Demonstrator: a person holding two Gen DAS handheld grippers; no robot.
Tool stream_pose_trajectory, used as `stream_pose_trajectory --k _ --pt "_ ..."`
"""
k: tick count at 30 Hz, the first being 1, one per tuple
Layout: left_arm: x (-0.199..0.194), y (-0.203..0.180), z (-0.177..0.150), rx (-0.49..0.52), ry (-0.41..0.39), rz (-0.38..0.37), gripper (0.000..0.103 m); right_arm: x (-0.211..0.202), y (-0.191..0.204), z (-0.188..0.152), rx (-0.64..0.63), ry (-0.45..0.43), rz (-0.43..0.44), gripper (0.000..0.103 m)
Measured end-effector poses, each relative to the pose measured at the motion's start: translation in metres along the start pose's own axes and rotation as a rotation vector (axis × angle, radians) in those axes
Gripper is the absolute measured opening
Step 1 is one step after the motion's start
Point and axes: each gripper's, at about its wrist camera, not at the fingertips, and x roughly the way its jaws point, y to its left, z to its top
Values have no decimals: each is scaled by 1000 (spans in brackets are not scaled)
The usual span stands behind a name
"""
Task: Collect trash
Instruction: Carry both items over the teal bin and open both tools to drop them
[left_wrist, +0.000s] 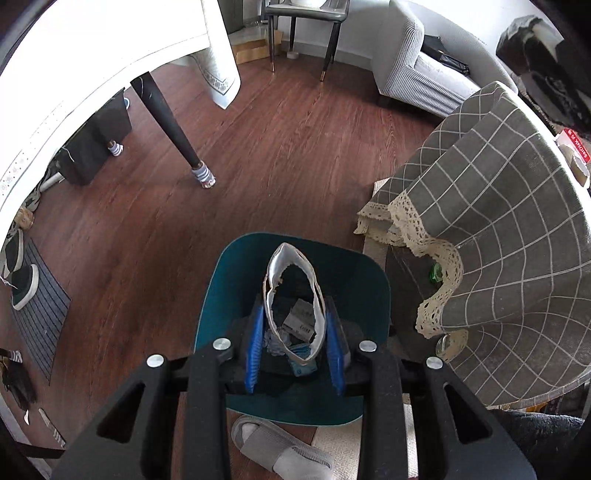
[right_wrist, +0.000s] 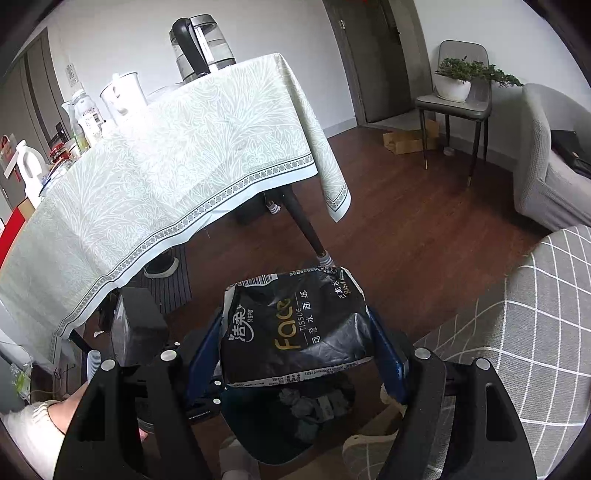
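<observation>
Trash is going into a teal bin (left_wrist: 218, 295) on the wood floor (left_wrist: 258, 155), seen at lower centre of the left wrist view. Left gripper (left_wrist: 294, 343) has its jaws drawn in as far as they go, pinching a torn silver-lined wrapper (left_wrist: 275, 269); its open mouth gapes toward the camera, and its long axis runs up the frame, away from the blue fingers (left_wrist: 255, 354) and over the bin. Crumpled paper and a small carton lie inside the bin below.

In the right wrist view, the right gripper (right_wrist: 295, 347) stands wide, its blue fingers (right_wrist: 205, 343) on either side of a black tissue pack (right_wrist: 295, 325). The pack's long axis lies across the frame, printed face up, just above the bin (right_wrist: 258, 435).

A grey checked cloth (left_wrist: 498, 221) with a lace hem hangs close on the right of the bin, a table leg (left_wrist: 166, 122) stands upper left, and a grey slipper (left_wrist: 280, 446) lies below the bin.
</observation>
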Motion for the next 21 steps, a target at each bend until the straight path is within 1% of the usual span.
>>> stream_pose_trajectory --k 13,19,21 --pt "53 21 -23 10 153 32 32 25 11 6 17 23 26 74" --pt "62 27 -29 8 186 26 33 37 16 7 13 46 29 74" --pt "63 28 -29 11 191 18 36 39 17 6 11 50 31 74"
